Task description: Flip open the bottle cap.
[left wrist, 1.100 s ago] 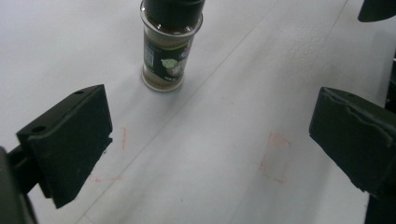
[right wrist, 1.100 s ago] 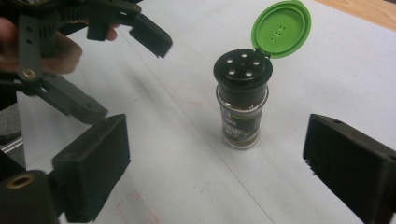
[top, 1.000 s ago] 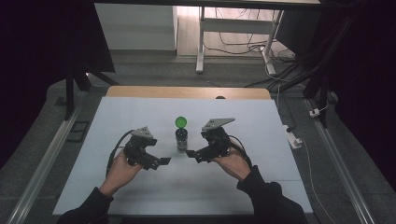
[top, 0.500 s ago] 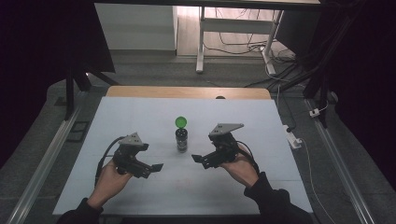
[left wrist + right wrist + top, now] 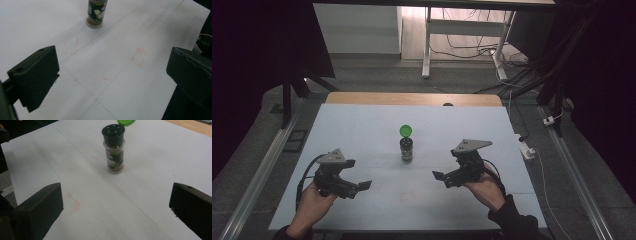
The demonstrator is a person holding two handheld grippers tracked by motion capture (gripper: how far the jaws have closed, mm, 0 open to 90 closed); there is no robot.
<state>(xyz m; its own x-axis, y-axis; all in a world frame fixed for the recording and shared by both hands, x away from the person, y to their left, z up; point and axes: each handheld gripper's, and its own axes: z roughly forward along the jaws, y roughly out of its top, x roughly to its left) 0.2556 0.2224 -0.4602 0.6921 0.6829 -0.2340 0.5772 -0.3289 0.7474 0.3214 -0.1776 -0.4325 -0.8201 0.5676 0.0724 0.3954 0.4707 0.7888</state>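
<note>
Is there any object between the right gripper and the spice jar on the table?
Nothing visible. Between the open right gripper and the spice jar lies only bare white table. The jar stands upright with its green lid flipped open.

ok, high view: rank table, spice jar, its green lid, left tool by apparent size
1. Table, by far the largest.
2. Left tool, bigger than the jar, though it's nearer the camera.
3. Spice jar.
4. Green lid, flipped open above the jar, smallest.
</note>
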